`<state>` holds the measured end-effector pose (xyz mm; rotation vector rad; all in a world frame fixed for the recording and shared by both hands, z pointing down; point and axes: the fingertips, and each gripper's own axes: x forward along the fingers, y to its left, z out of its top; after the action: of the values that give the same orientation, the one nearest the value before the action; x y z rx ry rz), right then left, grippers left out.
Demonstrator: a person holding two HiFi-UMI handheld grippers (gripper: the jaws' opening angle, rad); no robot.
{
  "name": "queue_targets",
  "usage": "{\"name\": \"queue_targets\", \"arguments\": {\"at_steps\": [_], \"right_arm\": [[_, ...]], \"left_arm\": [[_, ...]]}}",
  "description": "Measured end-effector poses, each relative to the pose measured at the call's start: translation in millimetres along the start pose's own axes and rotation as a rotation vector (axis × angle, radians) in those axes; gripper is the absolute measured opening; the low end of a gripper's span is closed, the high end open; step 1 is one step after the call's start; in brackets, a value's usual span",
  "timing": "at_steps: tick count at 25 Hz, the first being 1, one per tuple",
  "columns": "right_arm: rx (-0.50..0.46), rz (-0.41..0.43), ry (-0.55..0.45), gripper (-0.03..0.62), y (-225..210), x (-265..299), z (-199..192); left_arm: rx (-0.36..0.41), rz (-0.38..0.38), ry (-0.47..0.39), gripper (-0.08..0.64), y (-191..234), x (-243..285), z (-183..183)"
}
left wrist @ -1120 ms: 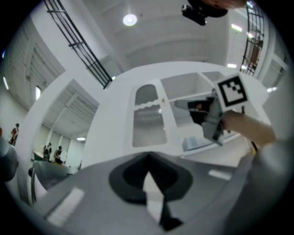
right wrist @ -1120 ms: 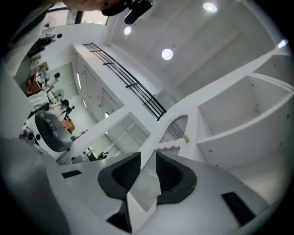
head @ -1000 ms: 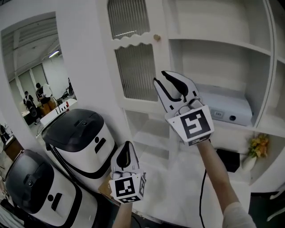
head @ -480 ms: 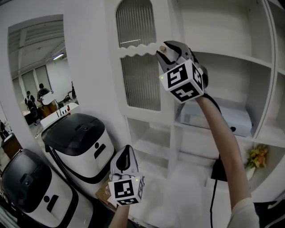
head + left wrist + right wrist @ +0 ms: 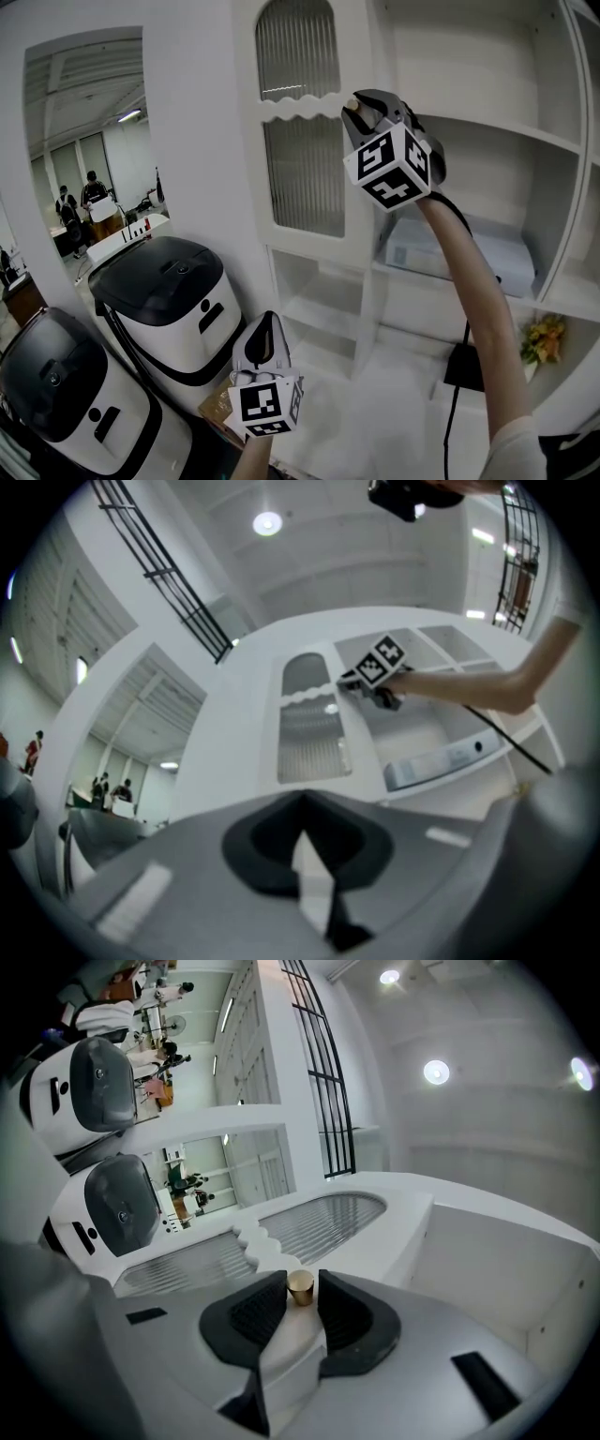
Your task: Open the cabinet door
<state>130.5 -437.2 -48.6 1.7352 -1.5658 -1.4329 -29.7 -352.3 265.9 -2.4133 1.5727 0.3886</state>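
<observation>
The white cabinet door [image 5: 300,178] has ribbed glass panes and a wavy crossbar. Its small brass knob [image 5: 300,1287] sits on the door's right edge. My right gripper [image 5: 359,108] is raised to that edge, and the knob stands between its black pads [image 5: 258,1312]. The jaws have just been closing around the knob; thin gaps still show beside it, so the right gripper [image 5: 301,1279] is open. My left gripper [image 5: 265,323] hangs low and shut, holding nothing, and points up at the cabinet. In the left gripper view its tips [image 5: 300,799] meet.
Two white and black rice cookers [image 5: 173,291] [image 5: 66,394] stand at the lower left under a mirror-like opening [image 5: 84,159]. Open shelves to the right hold a white device [image 5: 469,248], yellow flowers [image 5: 544,337] and a black cable [image 5: 464,361].
My right gripper rose from in front of the lower shelf to the door's knob and rolled over. Its jaws now flank the knob. The left gripper stayed put.
</observation>
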Motion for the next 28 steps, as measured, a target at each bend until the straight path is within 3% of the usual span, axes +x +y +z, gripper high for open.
{"name": "queue_targets", "arguments": {"at_steps": [16,28], "right_arm": [[0.039,-0.004,-0.019,0.077,-1.6,-3.3,0.7],[0.050,0.033,-0.176,0.075,10.6,-32.1,51.2]], "left_arm": [[0.037,0.015,0.058,0.006,7.3,-23.2,-9.2],[0.030,0.042,0.092,0.006,11.1,-39.7,-16.4]]}}
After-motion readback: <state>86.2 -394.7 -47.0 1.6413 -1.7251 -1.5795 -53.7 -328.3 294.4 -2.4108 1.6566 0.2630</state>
